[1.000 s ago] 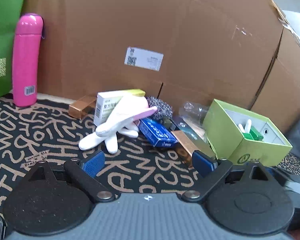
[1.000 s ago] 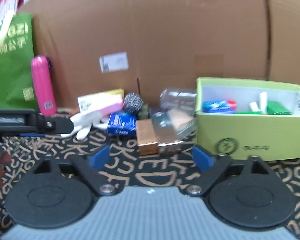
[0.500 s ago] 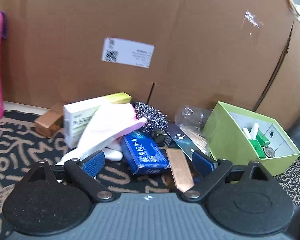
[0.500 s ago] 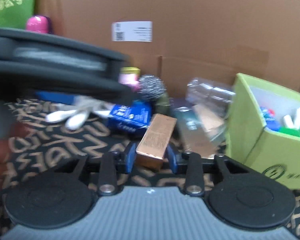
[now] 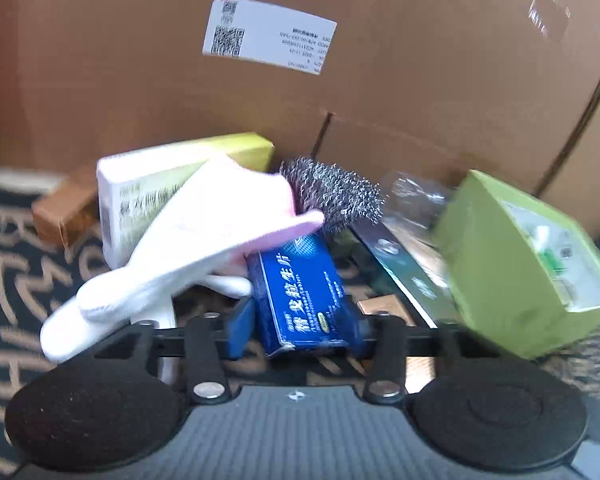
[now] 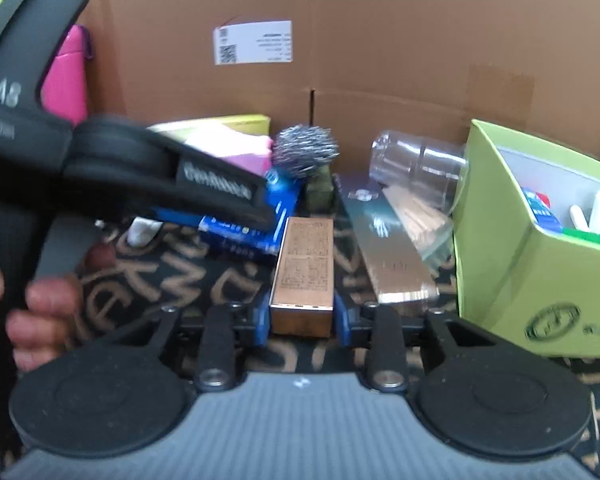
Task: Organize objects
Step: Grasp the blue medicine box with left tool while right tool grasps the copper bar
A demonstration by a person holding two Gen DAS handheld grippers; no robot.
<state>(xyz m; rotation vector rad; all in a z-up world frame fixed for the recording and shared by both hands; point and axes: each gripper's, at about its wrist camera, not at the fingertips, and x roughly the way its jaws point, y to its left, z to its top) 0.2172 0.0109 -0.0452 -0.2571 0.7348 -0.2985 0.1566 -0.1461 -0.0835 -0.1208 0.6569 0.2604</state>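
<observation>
Cardboard backs the clutter; left hand-held gripper (image 5: 300, 326) clamps the blue box (image 5: 306, 300), right hand-held gripper (image 6: 302, 320) clamps the copper box (image 6: 302, 268); lifting together risks collision.

an improvised staging corner, not a furnished room. big cardboard sheets (image 6: 380, 40) wall it in. a letter-patterned mat (image 6: 172, 276) carries household clutter.

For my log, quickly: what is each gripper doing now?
Left gripper: closed on the blue box.
Right gripper: closed on the copper box.
</observation>
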